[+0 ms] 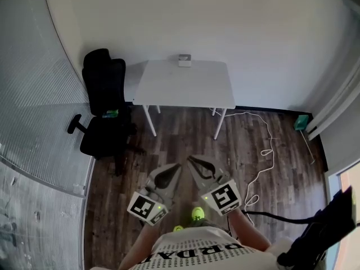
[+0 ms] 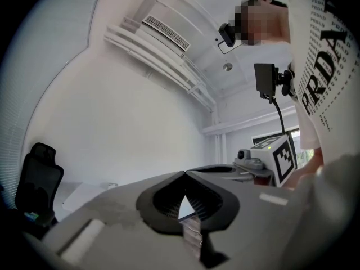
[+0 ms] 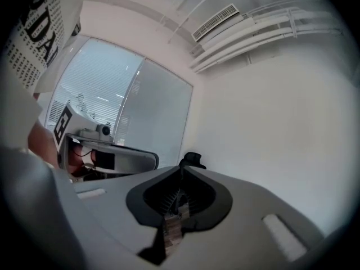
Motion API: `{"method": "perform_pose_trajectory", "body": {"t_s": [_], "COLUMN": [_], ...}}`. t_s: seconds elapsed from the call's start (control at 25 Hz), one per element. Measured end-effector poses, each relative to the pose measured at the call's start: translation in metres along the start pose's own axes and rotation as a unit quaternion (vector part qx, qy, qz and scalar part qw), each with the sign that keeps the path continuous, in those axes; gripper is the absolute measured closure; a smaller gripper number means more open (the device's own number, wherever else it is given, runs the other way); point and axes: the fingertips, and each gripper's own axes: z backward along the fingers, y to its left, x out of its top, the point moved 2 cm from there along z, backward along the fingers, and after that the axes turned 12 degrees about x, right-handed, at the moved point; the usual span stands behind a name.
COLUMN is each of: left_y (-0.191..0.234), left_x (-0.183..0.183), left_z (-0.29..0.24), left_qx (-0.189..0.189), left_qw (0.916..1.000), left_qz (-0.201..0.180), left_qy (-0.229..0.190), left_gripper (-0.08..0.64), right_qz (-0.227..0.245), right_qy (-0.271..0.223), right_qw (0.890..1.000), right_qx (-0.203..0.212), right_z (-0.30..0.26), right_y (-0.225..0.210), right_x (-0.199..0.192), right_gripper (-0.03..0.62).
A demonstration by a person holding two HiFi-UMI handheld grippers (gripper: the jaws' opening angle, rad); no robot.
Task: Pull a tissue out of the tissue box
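So far nothing's done: my grey left gripper [image 1: 178,166] and grey right gripper [image 1: 190,160] hang clenched and empty, bottom centre; the small pale tissue box [image 1: 184,60] sits untouched on the white rectangular table [image 1: 169,89], upper centre.

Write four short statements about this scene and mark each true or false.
The tissue box sits on the white table, at its wall side. True.
The left gripper holds a tissue. False: its fingers are shut, nothing between them.
The black chair stands beside the table. True.
The right gripper touches the tissue box. False: it is near the person's body, far from the table.
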Motion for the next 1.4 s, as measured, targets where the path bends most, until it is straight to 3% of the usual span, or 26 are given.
{"method": "perform_pose_trajectory", "body": {"t_s": [0.64, 1.04, 1.4], "left_y": [0.009, -0.001, 0.033], "left_x": [-0.019, -0.022, -0.03], "left_z": [-0.106, -0.136, -0.15], "left_qx": [0.022, 0.022, 0.032], "left_qw": [0.9998, 0.9997, 0.9993], "left_qz": [0.003, 0.004, 0.018], "left_qy": [-0.001, -0.001, 0.013], "left_gripper": [0.558, 0.558, 0.558], "right_qz": [-0.007, -0.013, -0.026], "right_qy": [0.01, 0.004, 0.004], "right_qw": [1.0, 1.0, 1.0], "right_qx": [0.014, 0.008, 0.015], "right_z": [0.008, 0.02, -0.013], "right_y": [-0.105, -0.137, -0.153], "right_x": [-0.038, -0.045, -0.053], "right_gripper": [0.583, 0.583, 0.583]}}
